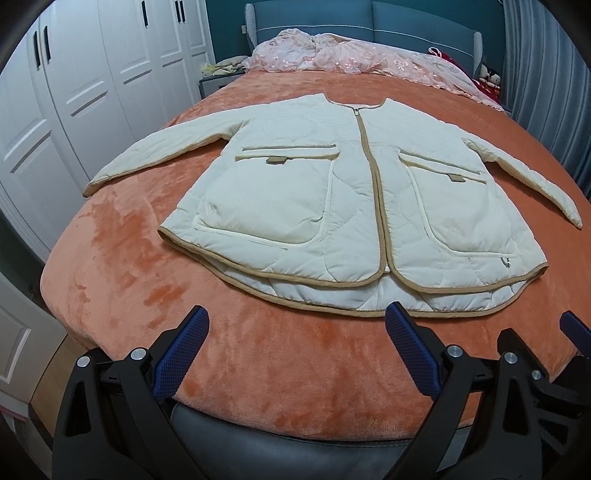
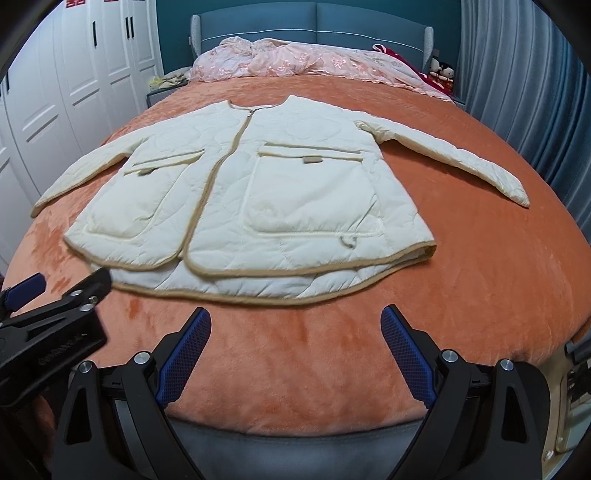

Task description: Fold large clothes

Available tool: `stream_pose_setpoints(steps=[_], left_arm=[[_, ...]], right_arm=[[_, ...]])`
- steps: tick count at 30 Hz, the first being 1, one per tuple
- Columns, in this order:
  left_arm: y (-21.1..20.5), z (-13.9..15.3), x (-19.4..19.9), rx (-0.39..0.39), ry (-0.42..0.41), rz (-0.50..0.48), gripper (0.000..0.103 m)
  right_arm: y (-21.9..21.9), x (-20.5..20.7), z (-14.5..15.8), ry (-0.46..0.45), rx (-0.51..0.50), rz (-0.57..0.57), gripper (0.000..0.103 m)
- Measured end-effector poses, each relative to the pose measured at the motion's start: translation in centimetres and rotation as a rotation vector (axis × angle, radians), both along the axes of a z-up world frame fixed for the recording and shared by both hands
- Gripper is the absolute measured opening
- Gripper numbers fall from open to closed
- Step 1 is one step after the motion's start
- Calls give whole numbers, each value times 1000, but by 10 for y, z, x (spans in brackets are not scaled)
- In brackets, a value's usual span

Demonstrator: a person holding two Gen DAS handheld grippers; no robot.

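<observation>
Nearest, the left gripper point(image 1: 297, 325) and right gripper point(image 2: 295, 326) hover with fingers spread wide, holding nothing. Beyond them the cream quilted jacket point(image 1: 332, 206) lies flat on the orange blanket point(image 1: 258, 369), hem near, collar toward the blue headboard point(image 1: 369, 22), sleeves outstretched sideways.

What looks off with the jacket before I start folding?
Nothing stands out. The jacket lies flat and zipped on the orange blanket, sleeves spread. Left gripper and right gripper are open, short of its hem.

Cream quilted jacket point(image 1: 332, 192) with tan trim, zipped, front up, sleeves spread, flat on orange bedspread point(image 1: 280, 369)
</observation>
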State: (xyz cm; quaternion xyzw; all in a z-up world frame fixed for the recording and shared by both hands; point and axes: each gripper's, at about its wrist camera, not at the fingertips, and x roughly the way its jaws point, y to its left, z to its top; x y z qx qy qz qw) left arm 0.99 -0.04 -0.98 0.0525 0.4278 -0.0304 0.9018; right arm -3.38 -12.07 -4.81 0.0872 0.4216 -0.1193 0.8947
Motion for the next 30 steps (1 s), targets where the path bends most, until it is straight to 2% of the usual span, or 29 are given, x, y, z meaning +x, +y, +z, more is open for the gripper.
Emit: stream_pose_setpoints(steps=[4,12,16,19,28,29,30], left_arm=[[1,5,25,-12,5,25,95],[4,2,101,-7,28,88,95],[0,-2,136,3,30,98,95],[0,-8,157,7,31,115,95],[13,-36,206,43,60,195,95],[15,-38,209,41,62,202,95],[16,-40,212,40,64,208,95]], right_arm=[[-58,20,1,-7,47,-96,91],[-237,72,6,-62,166,-384,91],[-321,94,-7,-69,225,-536,91],[-369,109,-23,-80,265,-604,91],[-446,134,-68,-132,379,-765,90],[-452,135,-72,-140,391,-786,87],[-458,136,-76,-149,410,-803,79]])
